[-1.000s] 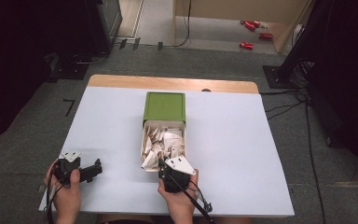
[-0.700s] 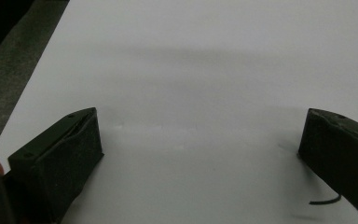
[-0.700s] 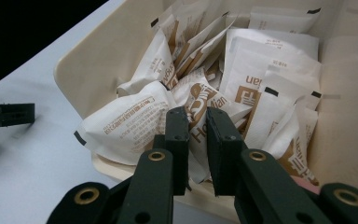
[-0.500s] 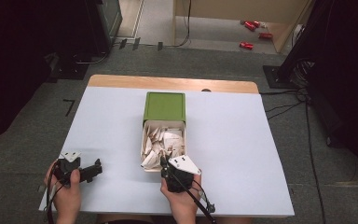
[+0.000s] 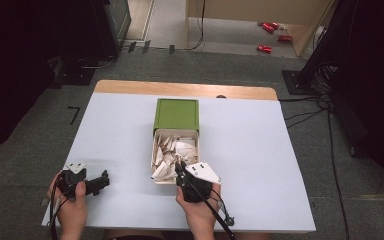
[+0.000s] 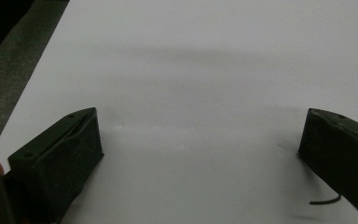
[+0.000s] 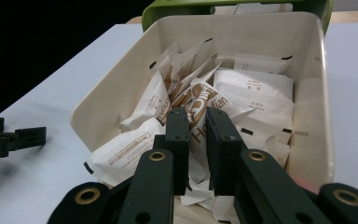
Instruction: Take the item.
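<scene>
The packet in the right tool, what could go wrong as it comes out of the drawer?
1. The right tool pinches one packet by a thin edge, so it may slip free.
2. Other packets lie packed against it and one already hangs over the drawer's rim; they may get dragged out onto the table.
3. The left tool rests open, away from the drawer, so the drawer could shift.

Brown "Ho…" fragment on packet (image 7: 200,119)

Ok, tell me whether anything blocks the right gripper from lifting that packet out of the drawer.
Nothing visible does. The right gripper is shut on a white packet in the cream drawer, which is open on top. Other packets lie beside and under it, none over it.
</scene>
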{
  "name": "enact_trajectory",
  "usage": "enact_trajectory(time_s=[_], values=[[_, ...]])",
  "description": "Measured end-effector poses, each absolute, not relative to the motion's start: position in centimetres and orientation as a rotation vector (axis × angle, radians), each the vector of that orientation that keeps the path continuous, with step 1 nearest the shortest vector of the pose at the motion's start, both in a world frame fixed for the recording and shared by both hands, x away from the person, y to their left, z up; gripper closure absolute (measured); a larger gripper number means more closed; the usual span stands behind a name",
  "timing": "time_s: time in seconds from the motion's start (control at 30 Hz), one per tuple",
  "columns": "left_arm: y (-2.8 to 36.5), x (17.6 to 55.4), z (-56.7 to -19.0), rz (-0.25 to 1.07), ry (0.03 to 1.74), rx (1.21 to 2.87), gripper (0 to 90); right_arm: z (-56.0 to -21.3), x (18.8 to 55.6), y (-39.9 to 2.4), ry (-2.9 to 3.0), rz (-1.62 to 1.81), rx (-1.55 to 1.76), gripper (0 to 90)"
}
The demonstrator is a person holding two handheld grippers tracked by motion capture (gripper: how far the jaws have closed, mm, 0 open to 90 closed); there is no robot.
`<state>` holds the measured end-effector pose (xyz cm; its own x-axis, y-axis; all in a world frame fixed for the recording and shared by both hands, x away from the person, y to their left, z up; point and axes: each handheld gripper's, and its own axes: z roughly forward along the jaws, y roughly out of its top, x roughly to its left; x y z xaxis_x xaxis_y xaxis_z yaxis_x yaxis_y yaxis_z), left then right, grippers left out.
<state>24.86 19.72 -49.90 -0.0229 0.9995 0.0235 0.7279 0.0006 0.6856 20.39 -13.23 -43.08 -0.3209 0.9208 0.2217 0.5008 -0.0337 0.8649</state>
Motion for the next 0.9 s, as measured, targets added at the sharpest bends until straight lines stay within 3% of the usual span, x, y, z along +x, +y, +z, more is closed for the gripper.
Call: enact_trajectory(time_s=[0.9], values=[[19.7, 24.9, -49.9, 0.739, 1.801, 1.777, 0.0, -39.2, 21.0, -16.0, 1.745, 1.351, 1.464, 81.1]])
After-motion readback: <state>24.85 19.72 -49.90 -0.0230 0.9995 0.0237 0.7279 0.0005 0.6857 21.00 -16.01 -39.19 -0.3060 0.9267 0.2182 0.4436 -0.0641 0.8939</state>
